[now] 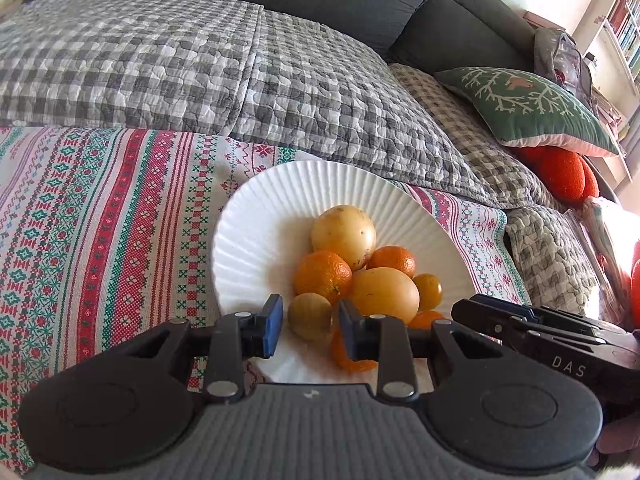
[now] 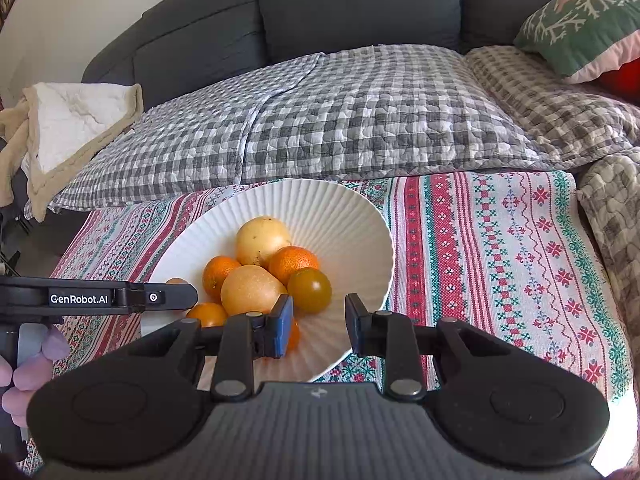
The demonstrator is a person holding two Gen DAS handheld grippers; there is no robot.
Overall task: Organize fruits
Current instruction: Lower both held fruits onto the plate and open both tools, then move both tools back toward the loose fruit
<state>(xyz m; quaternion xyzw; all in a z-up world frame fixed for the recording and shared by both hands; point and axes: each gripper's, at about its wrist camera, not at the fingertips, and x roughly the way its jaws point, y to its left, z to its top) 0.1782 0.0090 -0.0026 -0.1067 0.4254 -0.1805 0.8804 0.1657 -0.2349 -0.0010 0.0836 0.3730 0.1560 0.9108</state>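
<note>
Right wrist: left gripper [image 2: 176, 296] reads "GenRobot.AI" — left wrist: "DAS".

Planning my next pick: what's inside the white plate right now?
The white plate holds a pile of fruit: a pale yellow one at the back, a tan one in front, several tangerines and a small greenish-brown fruit. The jaws hide the pile's near edge.

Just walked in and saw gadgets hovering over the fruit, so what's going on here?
A person holds a two-finger gripper in each hand over a white ribbed plate of fruit on a patterned cloth. The left gripper is open around a small yellowish fruit at the pile's near edge. The right gripper is open and empty, near a greenish-brown round fruit. All fruit in view sits on the plate.
</note>
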